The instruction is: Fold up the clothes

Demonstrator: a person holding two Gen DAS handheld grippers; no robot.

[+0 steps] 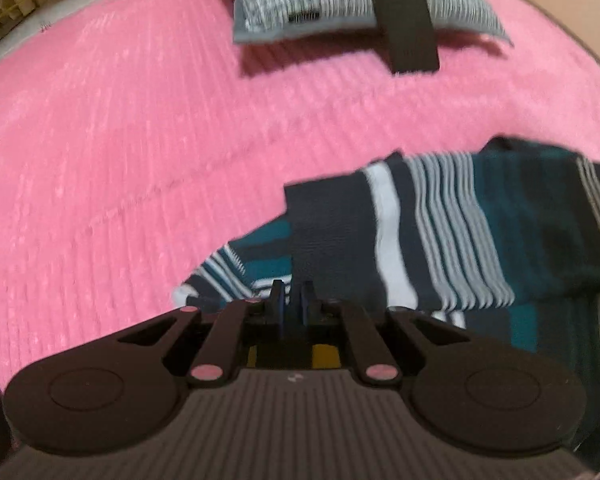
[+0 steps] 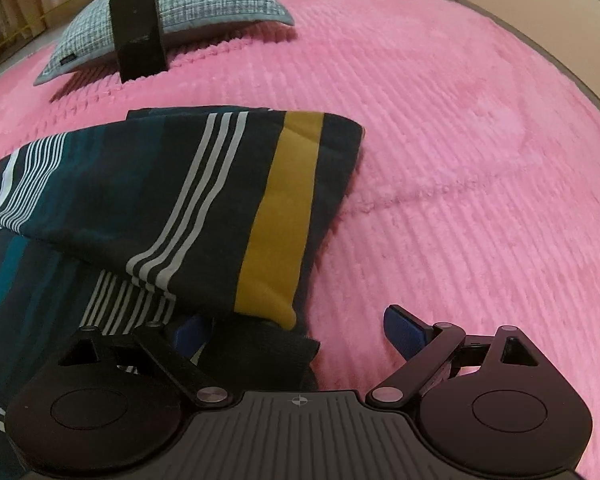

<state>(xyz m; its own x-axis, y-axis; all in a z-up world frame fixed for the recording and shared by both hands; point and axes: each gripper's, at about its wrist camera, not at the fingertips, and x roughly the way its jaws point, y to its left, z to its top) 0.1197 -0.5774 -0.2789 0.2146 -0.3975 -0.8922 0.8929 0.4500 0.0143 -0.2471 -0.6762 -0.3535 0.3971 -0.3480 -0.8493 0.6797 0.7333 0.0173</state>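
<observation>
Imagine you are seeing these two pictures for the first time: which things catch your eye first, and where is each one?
The bright pink ribbed blanket fills nearly the whole scene. On it, near the cameras, lies a dark striped garment with teal, white and mustard bands, partly folded over itself. Farther back a grey checked pillow props up a black phone.
</observation>
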